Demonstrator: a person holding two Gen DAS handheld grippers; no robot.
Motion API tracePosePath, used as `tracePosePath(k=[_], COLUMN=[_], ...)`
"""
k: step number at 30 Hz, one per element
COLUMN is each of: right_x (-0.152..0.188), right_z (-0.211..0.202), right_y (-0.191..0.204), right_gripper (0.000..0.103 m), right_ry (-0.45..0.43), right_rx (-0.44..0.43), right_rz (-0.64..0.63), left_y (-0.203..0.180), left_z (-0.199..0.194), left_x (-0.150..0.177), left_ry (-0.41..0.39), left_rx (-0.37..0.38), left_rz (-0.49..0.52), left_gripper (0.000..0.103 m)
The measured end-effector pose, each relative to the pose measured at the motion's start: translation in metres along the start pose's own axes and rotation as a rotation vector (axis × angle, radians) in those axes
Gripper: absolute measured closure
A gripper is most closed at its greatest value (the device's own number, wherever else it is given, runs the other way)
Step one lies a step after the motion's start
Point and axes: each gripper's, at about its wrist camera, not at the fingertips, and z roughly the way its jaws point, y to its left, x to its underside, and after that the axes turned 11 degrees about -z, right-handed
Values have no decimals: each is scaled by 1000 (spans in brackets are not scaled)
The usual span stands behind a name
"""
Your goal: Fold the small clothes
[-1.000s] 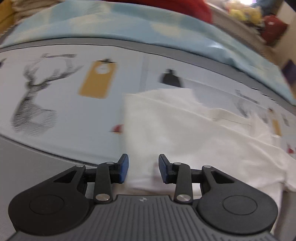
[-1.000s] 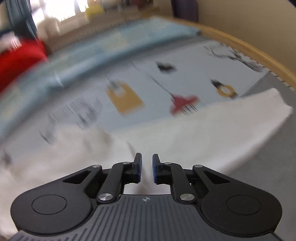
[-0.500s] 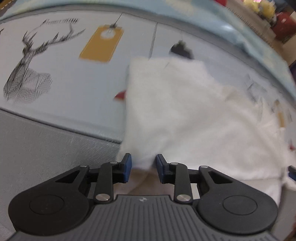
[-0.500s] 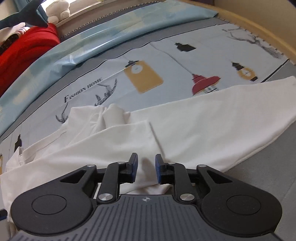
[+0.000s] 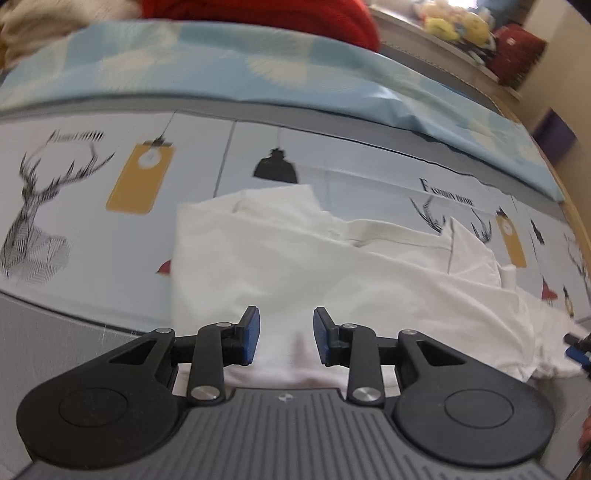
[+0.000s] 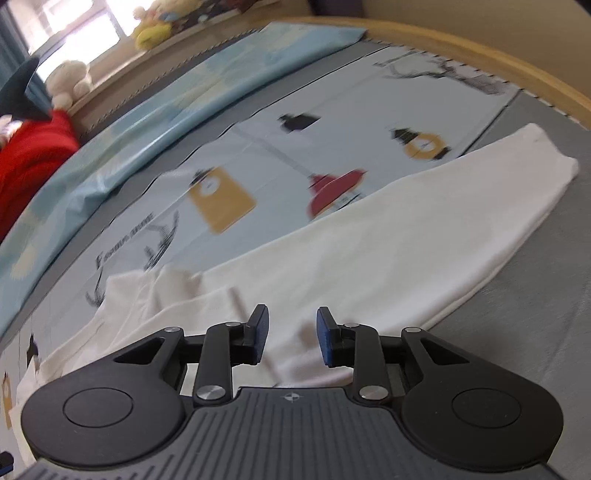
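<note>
White cotton garment (image 5: 295, 266) lies spread on the bed, partly folded, w/ its near edge over the plain grey strip of the bedsheet (image 5: 74, 354) and the rest over the pale blue printed part of the sheet w/ deer heads, yellow tags and lamps (image 5: 92, 192). In the left wrist view the cloth's left side is a straight folded edge; rumpled layers run off to the right. In the right wrist view a long white sleeve-like part (image 6: 443, 229) stretches up-right toward the wooden bed rim (image 6: 480, 62).

Left hand-held gripper (image 5: 286, 341): blue pads apart, over the near hem of the garment, nothing pinched btwn them; cloth shows in the gap.

Right hand-held gripper (image 6: 291, 339): jaws opening, pads apart, white cloth seen btwn them but not clamped.

Behind the sheet: light blue quilt w/ white blotches (image 5: 221, 70), red knitted fabric (image 5: 258, 14), plush toys on a sill (image 6: 151, 26). Both views are somewhat blurred.
</note>
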Motion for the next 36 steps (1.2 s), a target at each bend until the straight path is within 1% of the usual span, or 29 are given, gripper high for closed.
tracePosePath(k=[3, 5, 10, 12, 15, 18, 20, 23, 28, 29, 30, 32, 34, 36], right_x=[-4, -6, -8, -8, -6, -3, -1, -6, -7, -7, -8, -9, -10, -17], right_z=[-5, -8, -5, 0, 10, 22, 28, 32, 39, 40, 39, 38, 35, 26], right_y=[-25, -44, -96, -119, -159, -190, -202, -205, -218, -219, -218, -216, -212, -195], right_gripper=[73, 73, 73, 73, 73, 73, 73, 72, 73, 76, 82, 100, 100, 100], right_ry=[-27, -47, -60, -60, -51, -38, -57, -82, -134, -143, -149, -157, -177, -212], right_rx=[21, 43, 106, 126, 155, 187, 172, 166, 138, 144, 154, 202, 237, 290], right_rz=[34, 46, 98, 147, 275, 374, 416, 413, 471, 471, 468, 457, 461, 417], left_y=[-10, -15, -26, -28, -29, -28, -27, -26, -23, -21, -20, -15, -9, -2], left_z=[-2, -2, -4, -3, 0, 3, 3, 4, 4, 4, 4, 2, 1, -1], left_x=[6, 9, 14, 16, 17, 16, 15, 15, 13, 12, 11, 9, 7, 4], left_ry=[-6, -3, 5, 12, 18, 25, 24, 29, 30, 29, 28, 24, 20, 16], left_rx=[-7, 2, 23, 31, 24, 19, 16, 17, 16, 15, 13, 7, 2, -2], left_rz=[30, 44, 70, 78, 90, 83, 81, 80, 79, 76, 74, 68, 57, 42], left_gripper=[67, 67, 66, 65, 64, 64, 64, 64, 64, 64, 64, 64, 64, 64])
